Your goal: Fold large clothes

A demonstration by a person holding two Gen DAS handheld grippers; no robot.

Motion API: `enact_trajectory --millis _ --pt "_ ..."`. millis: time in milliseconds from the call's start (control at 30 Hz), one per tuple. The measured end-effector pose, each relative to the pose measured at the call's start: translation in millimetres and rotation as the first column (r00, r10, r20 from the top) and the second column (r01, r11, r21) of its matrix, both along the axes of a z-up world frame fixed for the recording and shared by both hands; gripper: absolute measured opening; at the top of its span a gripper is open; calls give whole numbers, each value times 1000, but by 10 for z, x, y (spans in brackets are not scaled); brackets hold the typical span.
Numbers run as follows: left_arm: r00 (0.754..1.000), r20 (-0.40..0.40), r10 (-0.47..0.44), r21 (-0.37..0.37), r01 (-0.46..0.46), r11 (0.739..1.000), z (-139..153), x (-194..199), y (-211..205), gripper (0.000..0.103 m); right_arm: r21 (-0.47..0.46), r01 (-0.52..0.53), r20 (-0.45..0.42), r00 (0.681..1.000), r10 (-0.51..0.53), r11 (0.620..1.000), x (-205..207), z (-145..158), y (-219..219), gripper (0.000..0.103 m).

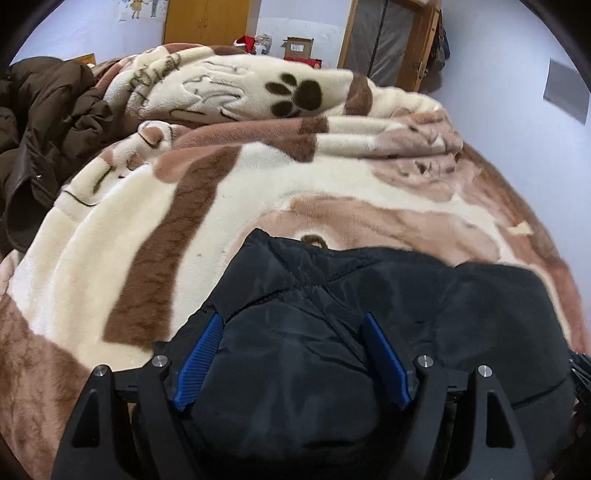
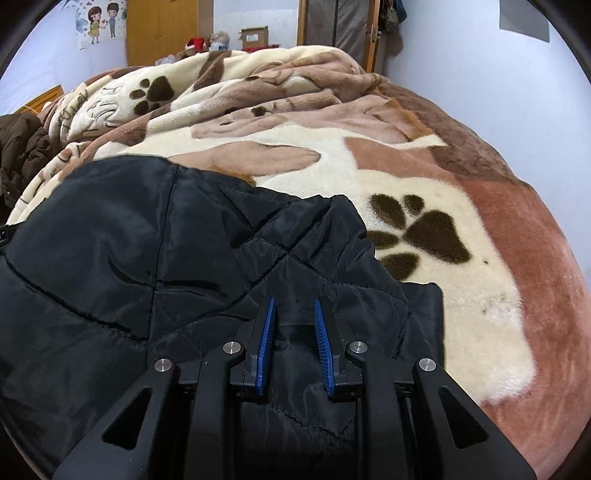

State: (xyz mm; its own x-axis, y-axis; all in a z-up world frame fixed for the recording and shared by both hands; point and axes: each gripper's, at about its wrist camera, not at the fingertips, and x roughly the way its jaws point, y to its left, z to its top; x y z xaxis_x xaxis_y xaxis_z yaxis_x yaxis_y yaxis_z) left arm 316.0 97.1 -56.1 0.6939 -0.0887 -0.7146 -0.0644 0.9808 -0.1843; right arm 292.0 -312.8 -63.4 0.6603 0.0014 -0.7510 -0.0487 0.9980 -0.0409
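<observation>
1. Nearest the cameras, a black quilted jacket is seen heaped on the near part of the bed, its padded bulk spread across the plush paw-print blanket.
2. The left gripper is held wide over a puffed fold of the jacket; cloth bulges between the blue pads, but no pinch is seen, so the cloth is judged not gripped.
3. The right gripper is set narrow, its pads almost parallel with a ridge of dark lining between them; whether the fabric is actually pinched cannot be told.
4. The step in hand is judged to be the laying down of a folded section, with the left side let go.
5. The next move is judged to call for a fresh hold on an outer edge or hem, so that another fold can be carried across without the slippery shell bunching.
6. Farther off, a brown coat is seen piled at the left of the bed, and a wooden wardrobe stands against the far wall.
</observation>
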Motion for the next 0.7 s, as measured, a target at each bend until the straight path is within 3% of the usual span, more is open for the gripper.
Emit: enact_trajectory --millis 200,300,400,467,533,600,700 --pt "994 108 -4 -37 8 999 374 -578 107 79 89 -56 110 993 46 994 -461 507 65 23" --pt "992 124 -12 -47 18 999 354 -869 94 79 98 -71 83 995 63 993 -652 398 115 23" --pt "999 35 -36 -29 37 999 37 -950 7 79 85 -59 -16 998 60 995 -620 -3 77 23" --pt "999 2 -44 -32 44 999 -146 -936 -30 79 92 -62 -27 998 65 994 -587 -110 53 23" --pt "999 -5 -33 -1 33 999 -144 -934 -70 79 76 -54 -41 998 57 996 -559 -66 92 23" --pt "1000 -9 -29 -28 29 999 -29 -964 -96 79 51 -46 -43 998 48 998 -587 52 134 23" --pt "994 42 -101 -52 103 993 184 -1172 -283 79 86 -71 8 997 71 994 -774 253 160 23"
